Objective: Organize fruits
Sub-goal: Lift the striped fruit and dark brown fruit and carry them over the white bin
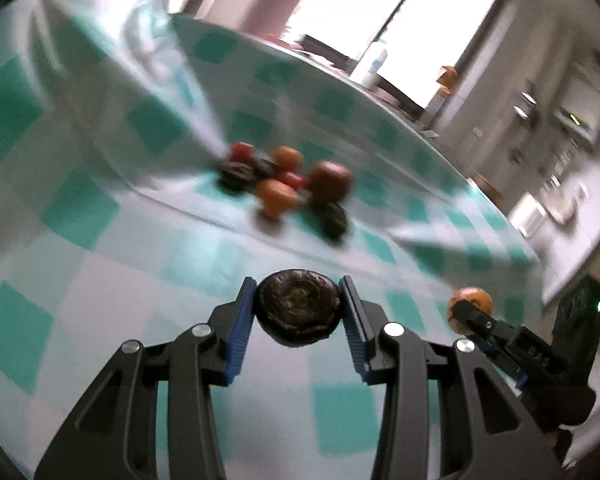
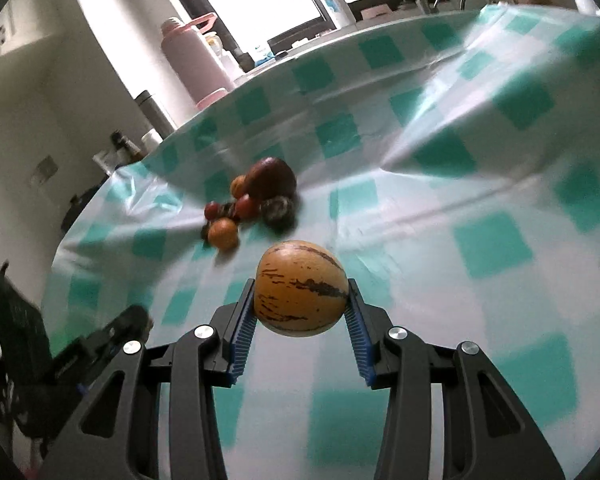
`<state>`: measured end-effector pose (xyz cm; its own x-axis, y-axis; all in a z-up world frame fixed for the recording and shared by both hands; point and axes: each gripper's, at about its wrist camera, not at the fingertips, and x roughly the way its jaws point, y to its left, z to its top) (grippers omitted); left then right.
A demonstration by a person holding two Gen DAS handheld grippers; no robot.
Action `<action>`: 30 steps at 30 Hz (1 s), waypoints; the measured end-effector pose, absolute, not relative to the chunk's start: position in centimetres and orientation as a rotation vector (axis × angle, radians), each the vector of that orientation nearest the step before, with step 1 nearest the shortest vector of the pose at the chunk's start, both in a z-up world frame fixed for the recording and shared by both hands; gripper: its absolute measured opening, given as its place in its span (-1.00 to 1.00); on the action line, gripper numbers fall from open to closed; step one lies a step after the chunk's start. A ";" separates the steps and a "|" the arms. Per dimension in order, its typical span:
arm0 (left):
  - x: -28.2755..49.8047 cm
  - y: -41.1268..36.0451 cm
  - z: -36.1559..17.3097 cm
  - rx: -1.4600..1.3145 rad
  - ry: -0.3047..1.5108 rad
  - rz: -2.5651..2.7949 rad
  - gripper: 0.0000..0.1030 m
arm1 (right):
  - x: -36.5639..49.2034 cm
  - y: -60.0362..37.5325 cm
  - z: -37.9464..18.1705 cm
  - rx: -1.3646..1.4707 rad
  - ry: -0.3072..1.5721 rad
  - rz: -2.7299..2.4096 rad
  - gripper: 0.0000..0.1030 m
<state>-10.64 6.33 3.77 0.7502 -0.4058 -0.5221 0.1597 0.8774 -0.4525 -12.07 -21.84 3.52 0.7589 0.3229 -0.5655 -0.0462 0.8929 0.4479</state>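
While the left tongs (image 1: 298, 308) are seen from the left wrist camera, their blue pads (image 1: 242, 328) press on both sides of a dark wrinkled fruit (image 1: 297, 307), which sits raised above the checked tablecloth (image 1: 100, 280) on the worktop. Farther off on the cloth lies a blurred pile of fruits (image 1: 286, 188), orange, red, brown and dark ones touching each other. At the right edge the right tongs (image 1: 470, 312) show, holding an orange striped fruit (image 1: 474, 300).

From the right wrist camera, the right tongs (image 2: 300, 312) are closed partway on the orange striped fruit (image 2: 300, 288), a pad against each flank, with the cloth (image 2: 480, 280) beneath it. The pile of fruits (image 2: 256, 204) lies beyond, near a fold in the cloth. A pink bottle (image 2: 192, 64) stands past the worktop's far edge. The left tongs (image 2: 112, 332) appear blurred at lower left; their grip cannot be judged here.
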 end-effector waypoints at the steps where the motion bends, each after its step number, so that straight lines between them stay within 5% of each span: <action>1: -11.7 5.0 3.9 -0.372 0.654 -0.349 -0.18 | -13.6 -22.3 3.7 0.413 0.684 0.196 -0.18; 19: -26.3 -17.7 4.6 0.168 0.636 -0.892 -0.18 | -37.9 -38.6 1.4 0.431 0.576 -0.104 -0.18; 30: -35.5 -32.6 -4.6 0.658 0.772 -1.220 -0.18 | -42.0 -46.7 -9.1 0.467 0.943 -0.433 -0.18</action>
